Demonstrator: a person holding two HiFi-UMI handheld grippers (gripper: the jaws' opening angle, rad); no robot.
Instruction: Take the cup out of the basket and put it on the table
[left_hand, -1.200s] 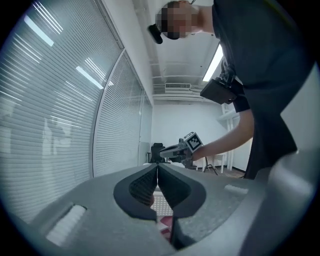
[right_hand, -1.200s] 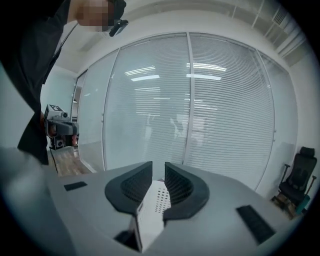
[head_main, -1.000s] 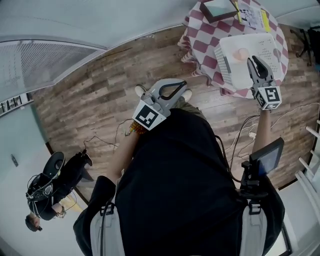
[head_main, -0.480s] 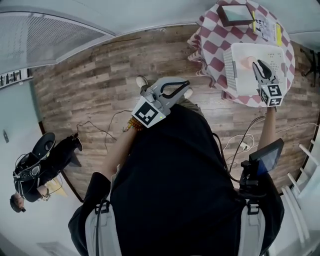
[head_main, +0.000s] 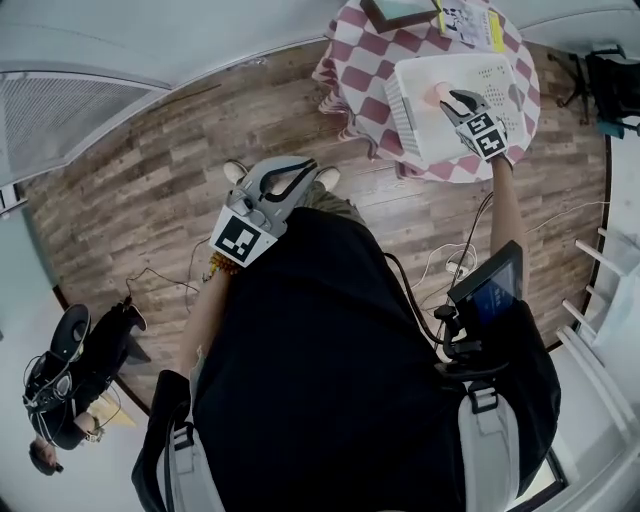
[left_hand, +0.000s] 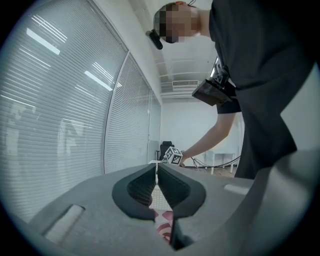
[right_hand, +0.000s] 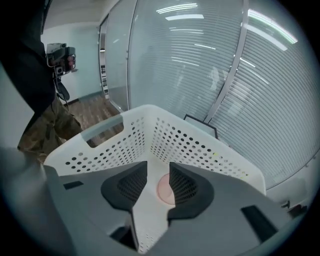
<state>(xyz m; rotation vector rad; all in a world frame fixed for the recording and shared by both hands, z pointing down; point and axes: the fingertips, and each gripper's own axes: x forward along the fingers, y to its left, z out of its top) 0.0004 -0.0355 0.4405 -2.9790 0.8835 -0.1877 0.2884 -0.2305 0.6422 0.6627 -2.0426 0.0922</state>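
One pink cup (right_hand: 164, 188) lies on the bottom of the white basket (right_hand: 200, 145). Only its round face shows, so I cannot tell its axis. The right tool (right_hand: 158, 169) hangs above it, jaws opening, not touching. Only the head view shows the checked tabletop (head_main: 355, 75). The left tool (left_hand: 156, 169) is closed, empty, well apart.

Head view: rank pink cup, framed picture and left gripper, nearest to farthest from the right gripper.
Right gripper, jaws opening, empty:
1. Pink cup, in the basket, just beyond its tips.
2. Framed picture, table's far edge.
3. Left gripper, far left, away from the table.
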